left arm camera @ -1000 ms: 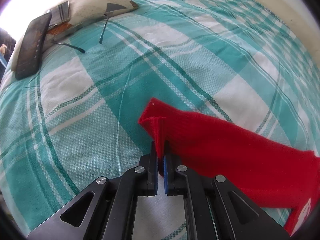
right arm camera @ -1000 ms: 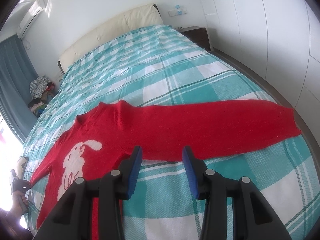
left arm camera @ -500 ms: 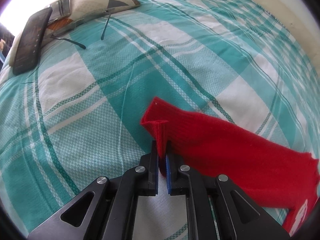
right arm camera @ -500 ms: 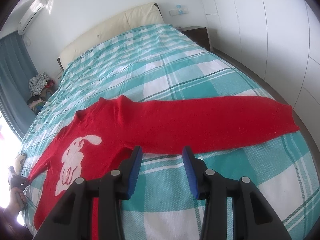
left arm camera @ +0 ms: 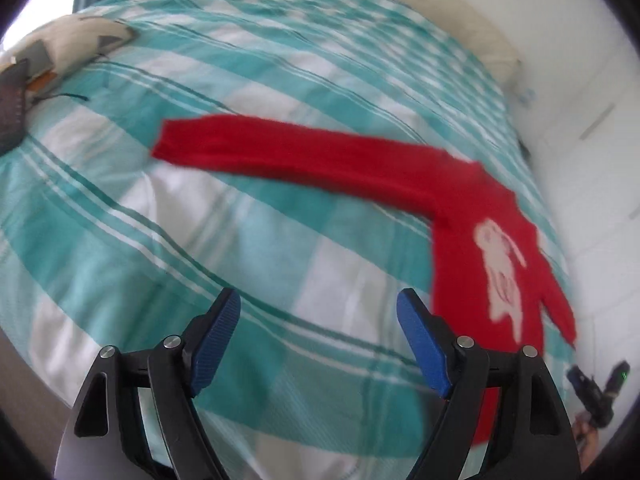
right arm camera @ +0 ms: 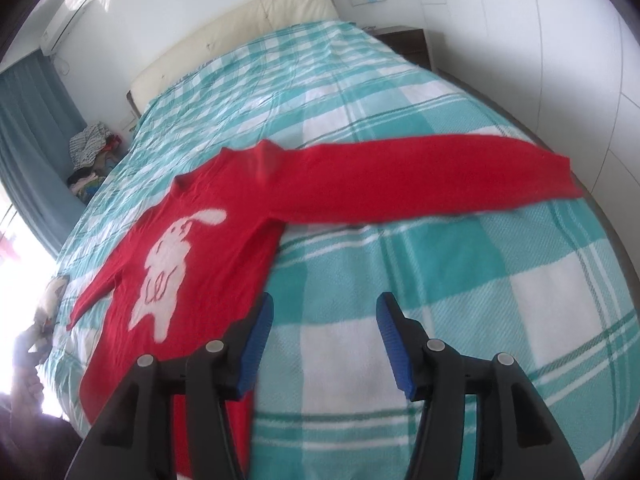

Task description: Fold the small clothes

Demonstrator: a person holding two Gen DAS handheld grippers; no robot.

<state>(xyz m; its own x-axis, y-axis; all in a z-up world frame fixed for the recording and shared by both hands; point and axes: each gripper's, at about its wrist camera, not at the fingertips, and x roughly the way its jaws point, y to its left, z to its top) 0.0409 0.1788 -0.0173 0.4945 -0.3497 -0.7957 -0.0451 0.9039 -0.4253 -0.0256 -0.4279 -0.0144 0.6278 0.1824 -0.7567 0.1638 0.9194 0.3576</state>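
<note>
A red sweater with a white rabbit on its chest lies flat on the teal plaid bed, both long sleeves stretched out sideways. In the left wrist view the sweater reaches from a cuff at centre left to the body at right. My left gripper hangs over bare bedspread, its jaws opening wide with nothing between them. My right gripper hovers over the bedspread just right of the sweater's side edge, its jaws opening and empty. The other gripper shows at the lower right of the left wrist view.
The bed fills both views, with a cream headboard at its far end. A cushion with a dark device lies at the bed's left corner. A clothes pile sits by the blue curtain. White wardrobes stand on the right.
My left gripper let go of the sleeve cuff, opened wide and pulled back and up, so the whole sleeve now lies flat. My right gripper widened and shifted right along the sweater's edge.
</note>
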